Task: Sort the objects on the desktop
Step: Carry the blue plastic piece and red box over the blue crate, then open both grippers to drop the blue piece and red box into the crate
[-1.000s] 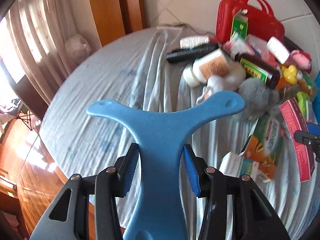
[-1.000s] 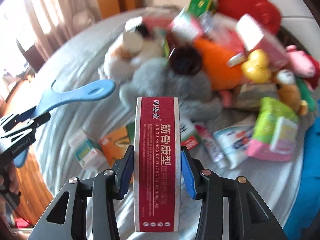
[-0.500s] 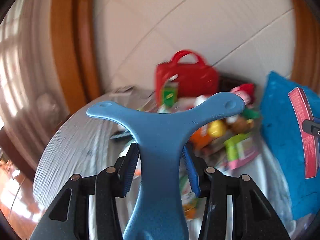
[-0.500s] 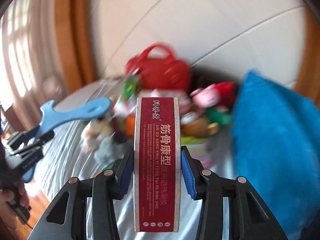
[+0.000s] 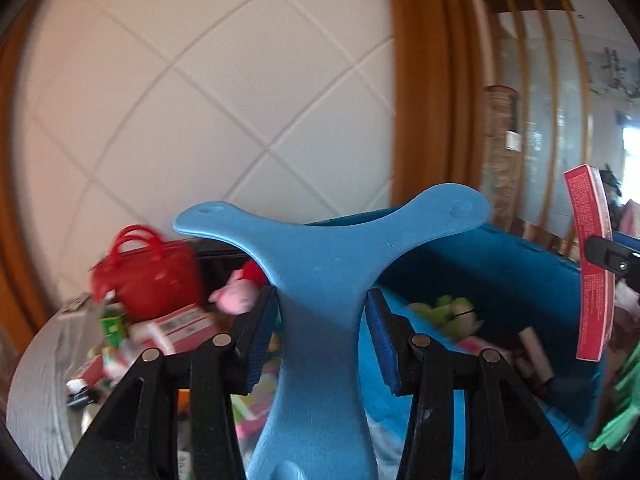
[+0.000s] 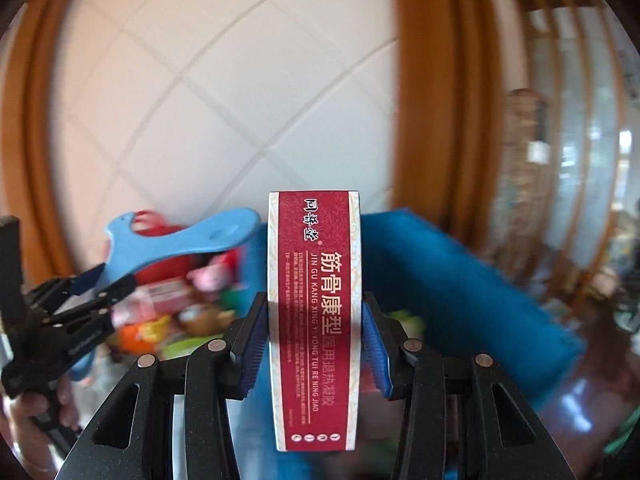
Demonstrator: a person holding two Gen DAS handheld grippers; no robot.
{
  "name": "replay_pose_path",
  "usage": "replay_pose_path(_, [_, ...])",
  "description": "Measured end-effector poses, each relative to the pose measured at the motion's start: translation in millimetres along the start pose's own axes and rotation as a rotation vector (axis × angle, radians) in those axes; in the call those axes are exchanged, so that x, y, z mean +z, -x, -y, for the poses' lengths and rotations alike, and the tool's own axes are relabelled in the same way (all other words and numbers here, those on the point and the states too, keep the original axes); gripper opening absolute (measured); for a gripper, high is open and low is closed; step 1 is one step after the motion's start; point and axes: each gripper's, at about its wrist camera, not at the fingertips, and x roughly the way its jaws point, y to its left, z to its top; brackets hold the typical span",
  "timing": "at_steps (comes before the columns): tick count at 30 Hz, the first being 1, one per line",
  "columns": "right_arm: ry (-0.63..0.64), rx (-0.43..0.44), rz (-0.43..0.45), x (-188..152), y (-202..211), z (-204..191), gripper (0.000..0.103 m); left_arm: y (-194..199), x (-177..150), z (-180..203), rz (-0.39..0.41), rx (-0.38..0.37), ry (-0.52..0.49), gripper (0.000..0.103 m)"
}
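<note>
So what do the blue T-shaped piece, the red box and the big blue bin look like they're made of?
Blue T-shaped piece: likely moulded plastic, matte, with rounded edges and small moulding marks.
Red box: printed cardboard, slightly glossy, with crisp folded edges and printed text.
Blue bin: probably fabric or felt; its rim looks soft and fuzzy in the right wrist view, though blur leaves that uncertain.

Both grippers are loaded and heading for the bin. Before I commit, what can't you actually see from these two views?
- Blue bin floor, left wrist view: the blue Y-shaped tool in the left gripper covers its near part.
- Bin interior, right wrist view: blurred, and the red box in the right gripper blocks it.
- Desktop pile: motion-blurred, items indistinct.
- Tool's lower end: cut off by the frame edge.
</note>
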Motion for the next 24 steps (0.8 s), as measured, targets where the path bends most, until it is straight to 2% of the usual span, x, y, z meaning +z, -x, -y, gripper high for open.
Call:
replay_pose_path(6, [-0.022, -0.135, -0.036, -3, -12, 75, 0.044, -37, 19, 92, -0.068, -0.117, -0.064, 0.045])
replay_pose_path(12, [-0.056, -0.157, -0.101, -19, -35, 126, 0.043, -68, 22, 158, -0.145, -0.156, -0.114, 0.045])
replay_pose_path(18, [-0.068, -0.165, -0.142, -37, -52, 159, 0.043, -84, 15, 193, -0.185, -0.162, -0.149, 0.045])
replay_pose_path(24, [-0.070, -0.147, -0.166, -47, -68, 176, 0.044, -96, 12, 201, -0.217, -0.143, -0.143, 0.045])
